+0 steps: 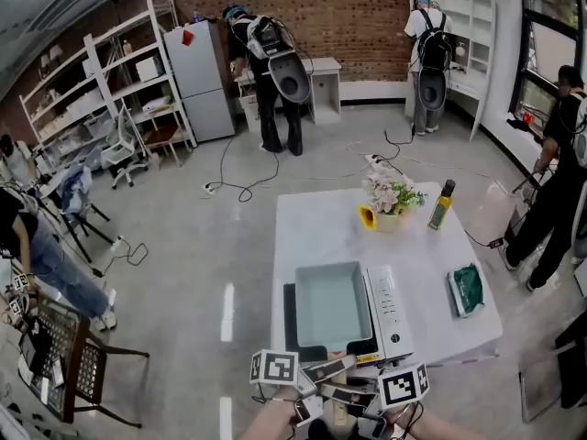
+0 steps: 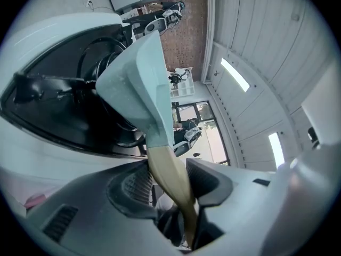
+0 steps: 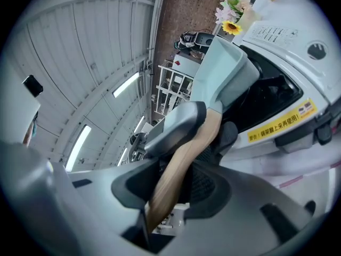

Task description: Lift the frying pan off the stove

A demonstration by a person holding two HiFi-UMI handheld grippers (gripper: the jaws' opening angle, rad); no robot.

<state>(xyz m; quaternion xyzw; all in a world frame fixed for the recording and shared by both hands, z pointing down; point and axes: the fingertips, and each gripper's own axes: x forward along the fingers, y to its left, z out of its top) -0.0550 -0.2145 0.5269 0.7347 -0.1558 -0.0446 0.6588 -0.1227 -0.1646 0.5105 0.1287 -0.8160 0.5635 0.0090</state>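
At the near edge of a white table (image 1: 312, 223), lower centre of frame, clamping the jaws of left gripper (image 2: 171, 188) and right gripper (image 3: 176, 183) onto the wooden handle (image 2: 162, 161) of a pale-teal square frying pan (image 1: 332, 305), sitting over the induction stove (image 1: 390, 310).

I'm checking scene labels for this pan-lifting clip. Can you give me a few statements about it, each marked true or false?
1. The pan on the stove is round. False: it is rectangular and pale blue-green.
2. The left gripper and the right gripper both clamp the pan's wooden handle. True.
3. In the head view, the oil bottle stands left of the flowers. False: it stands to their right.
4. A green cloth lies on the table, right of the stove. True.
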